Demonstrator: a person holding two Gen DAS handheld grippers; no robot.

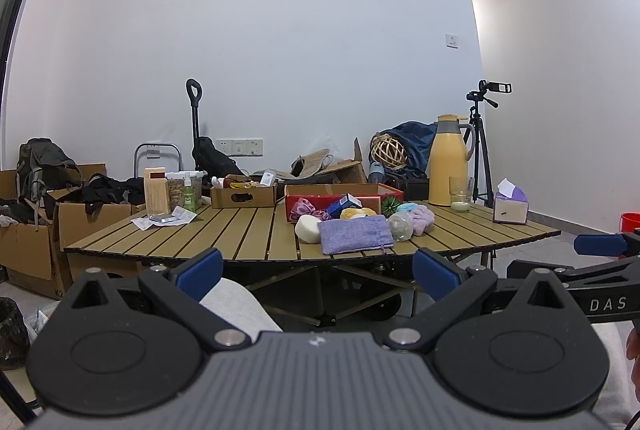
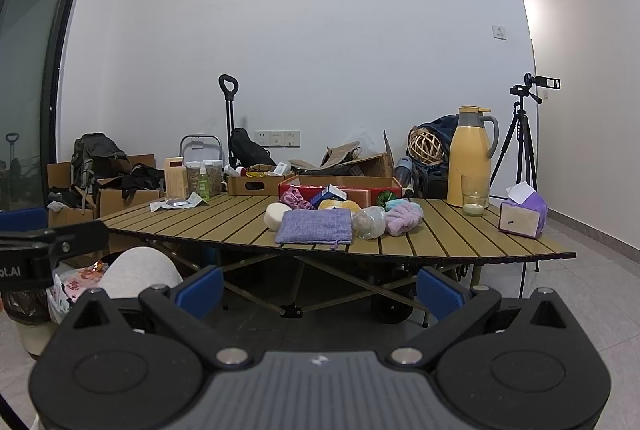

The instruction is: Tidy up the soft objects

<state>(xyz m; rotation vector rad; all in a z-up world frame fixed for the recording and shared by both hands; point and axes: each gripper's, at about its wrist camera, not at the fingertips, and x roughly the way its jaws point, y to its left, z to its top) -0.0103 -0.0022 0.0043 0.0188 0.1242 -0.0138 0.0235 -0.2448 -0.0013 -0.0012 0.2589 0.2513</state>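
Soft things lie in a cluster on the slatted table (image 1: 224, 230) (image 2: 460, 234): a purple cloth pouch (image 1: 354, 234) (image 2: 314, 226), a white round sponge (image 1: 307, 228) (image 2: 276, 214), a lilac fluffy scrunchie (image 1: 423, 221) (image 2: 402, 218), a pink scrunchie (image 1: 304, 208) (image 2: 294, 198) and yellow sponges (image 1: 352, 213) (image 2: 340, 205). Behind them stands a red open box (image 1: 344, 192) (image 2: 340, 186). My left gripper (image 1: 318, 272) is open and empty, held below and in front of the table. My right gripper (image 2: 320, 290) is open and empty at the same height.
A yellow thermos (image 1: 448, 160) (image 2: 470, 158), a glass (image 2: 474, 200) and a tissue box (image 1: 510, 206) (image 2: 522, 216) stand at the table's right. A cardboard tray (image 1: 243, 194), jars and a green bottle (image 1: 188, 196) stand at the left. A tripod (image 2: 520, 138) and boxes surround the table.
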